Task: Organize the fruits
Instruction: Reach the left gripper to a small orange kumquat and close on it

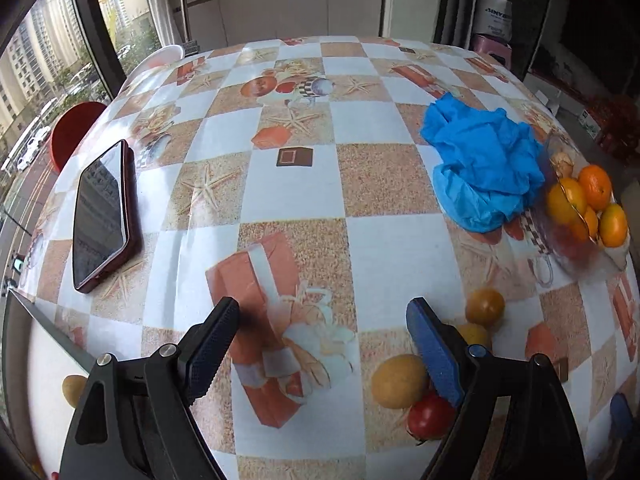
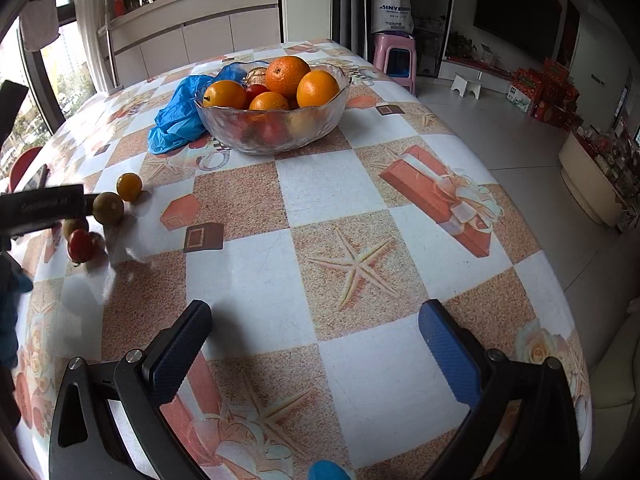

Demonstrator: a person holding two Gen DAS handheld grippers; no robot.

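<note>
A glass bowl holds oranges and a few darker fruits; it also shows at the right edge as the bowl. Loose small fruits lie on the tablecloth: an orange-yellow tomato, a yellow fruit, a red tomato and a yellow one half hidden by the finger. My left gripper is open over bare cloth, its right finger just left of this cluster. The same cluster sits far left of my right gripper, which is open with nothing between its fingers.
A crumpled blue plastic bag lies against the bowl. A phone in a red case rests at the left. Another small yellow fruit lies near the left table edge. A red chair and pink stool stand beyond the table.
</note>
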